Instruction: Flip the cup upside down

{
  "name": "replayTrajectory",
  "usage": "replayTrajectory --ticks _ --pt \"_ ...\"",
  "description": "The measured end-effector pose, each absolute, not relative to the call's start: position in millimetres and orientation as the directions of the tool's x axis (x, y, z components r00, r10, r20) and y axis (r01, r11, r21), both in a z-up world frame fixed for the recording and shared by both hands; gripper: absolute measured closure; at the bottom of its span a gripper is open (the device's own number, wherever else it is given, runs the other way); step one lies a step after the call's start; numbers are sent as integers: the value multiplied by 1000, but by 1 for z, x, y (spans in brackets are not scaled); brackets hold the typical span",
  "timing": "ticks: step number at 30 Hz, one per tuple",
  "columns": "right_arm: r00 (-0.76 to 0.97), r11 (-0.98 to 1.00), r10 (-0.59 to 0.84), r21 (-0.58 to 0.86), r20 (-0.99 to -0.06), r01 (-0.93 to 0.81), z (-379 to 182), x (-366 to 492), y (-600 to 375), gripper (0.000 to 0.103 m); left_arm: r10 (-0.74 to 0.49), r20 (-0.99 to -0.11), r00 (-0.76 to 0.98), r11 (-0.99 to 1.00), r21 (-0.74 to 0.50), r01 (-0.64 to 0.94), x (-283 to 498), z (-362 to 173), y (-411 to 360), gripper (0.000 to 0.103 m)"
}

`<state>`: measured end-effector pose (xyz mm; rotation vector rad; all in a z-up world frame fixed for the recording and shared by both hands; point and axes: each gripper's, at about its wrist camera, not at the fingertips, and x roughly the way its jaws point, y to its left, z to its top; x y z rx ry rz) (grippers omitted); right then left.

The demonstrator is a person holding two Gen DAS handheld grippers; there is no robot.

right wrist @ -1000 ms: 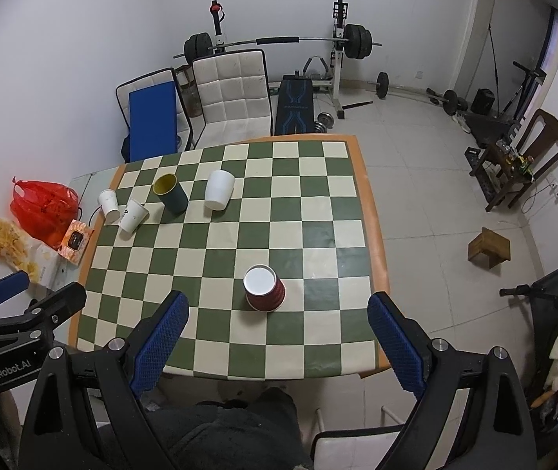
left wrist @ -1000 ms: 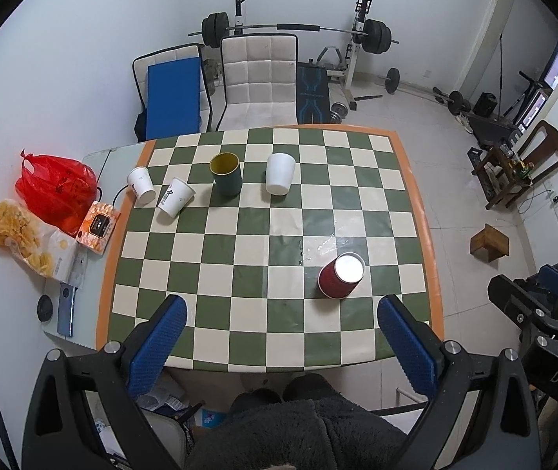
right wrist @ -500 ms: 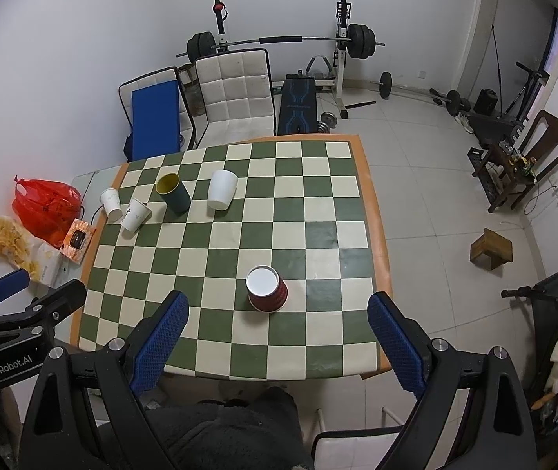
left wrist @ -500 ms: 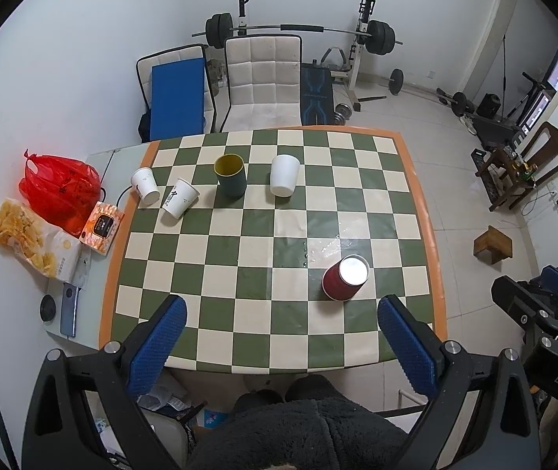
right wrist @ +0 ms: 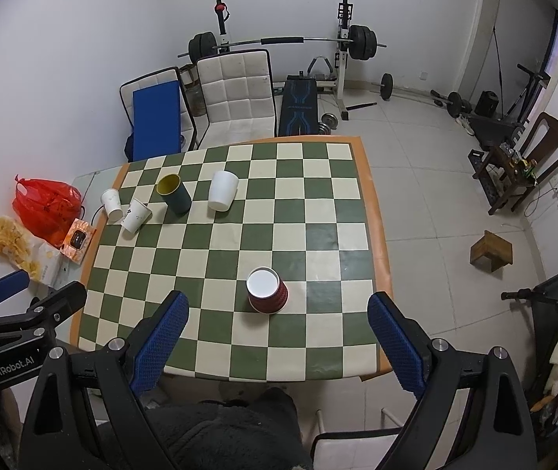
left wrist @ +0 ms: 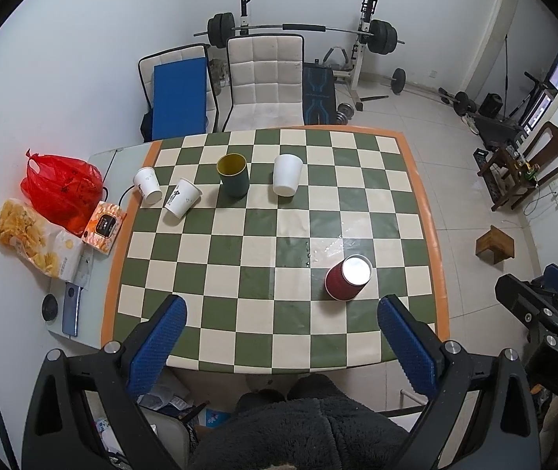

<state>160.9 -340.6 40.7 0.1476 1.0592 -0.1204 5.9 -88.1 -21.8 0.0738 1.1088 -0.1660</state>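
The left gripper is spread wide with nothing between its blue pads, low in its frame over the tabletop's near edge. The right gripper is equally spread and bare. Just above it, at center, the red cup stands on its rim, white base up; its inside is hidden. Toward the upper left, the green cup stands mouth up, showing only a yellow lining. The white cup beside it is inverted, as are two paper cups at the tabletop's left edge.
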Motion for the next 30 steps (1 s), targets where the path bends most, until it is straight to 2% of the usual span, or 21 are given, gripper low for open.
replayTrajectory --ticks 30 --pt "484 985 -21 64 -875 159 43 163 -336 8 -90 -894 439 986 -16 168 6 -20 -83 3"
